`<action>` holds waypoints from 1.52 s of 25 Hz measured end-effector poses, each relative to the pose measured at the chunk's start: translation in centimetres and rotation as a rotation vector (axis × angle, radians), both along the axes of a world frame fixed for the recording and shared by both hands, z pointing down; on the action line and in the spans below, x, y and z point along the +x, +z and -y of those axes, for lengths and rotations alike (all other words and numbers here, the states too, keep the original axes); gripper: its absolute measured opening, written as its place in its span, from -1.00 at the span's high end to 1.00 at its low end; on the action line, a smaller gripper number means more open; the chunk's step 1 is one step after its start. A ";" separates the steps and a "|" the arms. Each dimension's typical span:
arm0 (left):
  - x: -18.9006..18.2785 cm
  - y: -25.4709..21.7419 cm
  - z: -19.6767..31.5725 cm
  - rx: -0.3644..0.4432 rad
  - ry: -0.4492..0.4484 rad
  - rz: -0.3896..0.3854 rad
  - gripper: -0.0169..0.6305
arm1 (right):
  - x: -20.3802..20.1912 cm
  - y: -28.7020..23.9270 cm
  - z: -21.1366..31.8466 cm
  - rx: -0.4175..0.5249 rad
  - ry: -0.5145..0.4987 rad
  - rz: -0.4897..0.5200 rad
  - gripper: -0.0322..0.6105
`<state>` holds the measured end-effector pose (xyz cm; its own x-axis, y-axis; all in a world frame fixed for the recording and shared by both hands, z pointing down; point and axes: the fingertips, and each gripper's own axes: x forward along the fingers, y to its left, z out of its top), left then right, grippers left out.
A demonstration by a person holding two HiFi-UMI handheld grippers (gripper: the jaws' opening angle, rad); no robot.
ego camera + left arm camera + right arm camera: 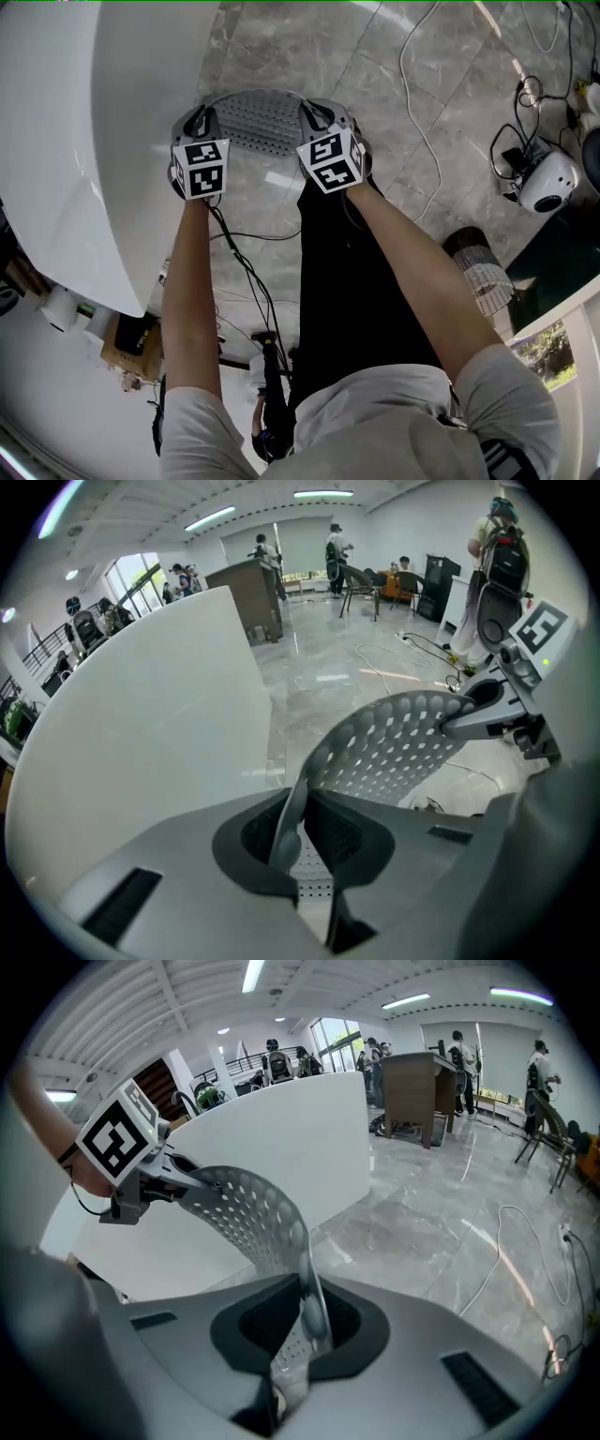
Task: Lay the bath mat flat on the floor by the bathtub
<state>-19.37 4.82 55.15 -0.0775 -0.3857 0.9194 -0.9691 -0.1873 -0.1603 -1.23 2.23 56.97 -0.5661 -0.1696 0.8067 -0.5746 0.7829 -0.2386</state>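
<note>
A grey perforated bath mat [255, 120] hangs stretched between my two grippers above the marble floor, beside the white bathtub [84, 141]. My left gripper [197, 127] is shut on the mat's left edge, and my right gripper [319, 120] is shut on its right edge. In the left gripper view the bath mat [394, 747] arcs from the jaws across to the other gripper [506, 691]. The right gripper view shows the same bath mat [248, 1213] pinched edge-on between the pads, running left toward the other gripper [127, 1176] in front of the bathtub [272, 1147].
A white cable [412, 103] snakes over the floor to the right. A white device [548, 183] with black wires sits at the far right, a wicker basket [478, 272] nearer me. Black cables [248, 272] trail below the left gripper. People and furniture stand far off [337, 555].
</note>
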 end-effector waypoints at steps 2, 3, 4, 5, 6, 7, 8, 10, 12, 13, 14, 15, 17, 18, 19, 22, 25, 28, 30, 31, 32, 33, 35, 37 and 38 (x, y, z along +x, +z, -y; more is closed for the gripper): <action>0.0 0.3 0.1 -0.003 0.033 0.006 0.85 | 0.0 0.3 0.0 0.002 0.016 -0.004 0.82; 0.0 0.6 0.1 -0.004 0.041 0.002 0.85 | -0.1 0.6 0.1 0.005 0.021 -0.008 0.82; 0.0 0.9 0.2 -0.003 0.043 -0.003 0.85 | -0.1 0.8 0.1 0.008 0.025 -0.011 0.82; -0.1 1.3 0.3 0.000 0.045 -0.008 0.85 | -0.2 1.1 0.2 0.011 0.029 -0.014 0.82; -0.3 1.6 0.4 0.006 0.048 -0.010 0.85 | -0.3 1.5 0.2 0.014 0.036 -0.014 0.82; -0.4 1.8 0.6 0.013 0.054 -0.009 0.85 | -0.4 1.7 0.3 0.018 0.044 -0.011 0.82; -0.4 2.1 0.8 0.022 0.060 -0.007 0.85 | -0.5 2.0 0.3 0.022 0.050 -0.008 0.82; 0.1 2.9 1.0 0.038 0.076 -0.012 0.85 | 0.0 2.7 0.3 0.024 0.067 -0.005 0.82; 0.5 4.0 1.7 0.054 0.107 -0.025 0.85 | 0.6 3.5 0.7 0.003 0.113 0.001 0.82; 0.4 4.4 2.1 0.061 0.120 -0.031 0.85 | 0.6 4.0 1.1 -0.007 0.133 0.006 0.82; 0.3 4.8 2.4 0.067 0.125 -0.037 0.85 | 0.5 4.4 1.6 -0.009 0.136 0.009 0.82; 0.3 5.2 2.8 0.070 0.127 -0.042 0.85 | 0.4 5.0 2.0 -0.003 0.123 0.008 0.82; 0.6 6.0 3.6 0.072 0.138 -0.037 0.85 | 0.3 6.1 2.9 0.016 0.085 0.003 0.82; 1.0 6.5 4.1 0.073 0.153 -0.030 0.86 | 0.4 6.6 3.3 0.023 0.072 0.005 0.82; 1.4 7.1 4.5 0.074 0.169 -0.022 0.85 | 0.5 7.2 3.7 0.028 0.060 0.011 0.82; 2.3 8.7 4.4 0.045 0.189 -0.029 0.85 | 1.6 8.9 3.0 0.007 0.024 0.011 0.82; 1.3 10.1 5.9 0.038 0.159 -0.039 0.85 | 1.5 10.3 4.1 0.000 0.000 0.019 0.82; 1.2 11.4 7.3 0.052 0.118 -0.044 0.85 | 1.0 11.5 5.7 0.012 -0.029 0.022 0.82; 1.4 12.5 7.9 0.061 0.103 -0.044 0.85 | 0.9 12.5 6.7 0.016 -0.033 0.022 0.82; 1.5 13.0 8.1 0.062 0.097 -0.045 0.85 | 0.9 12.9 7.0 0.020 -0.038 0.020 0.82; 1.5 13.6 8.2 0.063 0.091 -0.046 0.85 | 1.0 13.4 7.1 0.028 -0.053 0.014 0.82; 1.5 14.1 8.6 0.065 0.086 -0.046 0.85 | 1.0 13.9 7.4 0.044 -0.075 0.007 0.82; 1.3 15.1 9.9 0.077 0.083 -0.042 0.85 | 0.9 14.7 8.0 0.080 -0.125 -0.004 0.82; 1.3 16.0 10.9 0.088 0.083 -0.034 0.85 | 0.7 15.6 8.3 0.093 -0.154 -0.005 0.82; 1.4 16.5 11.2 0.091 0.084 -0.031 0.86 | 0.8 16.1 8.4 0.092 -0.158 -0.004 0.82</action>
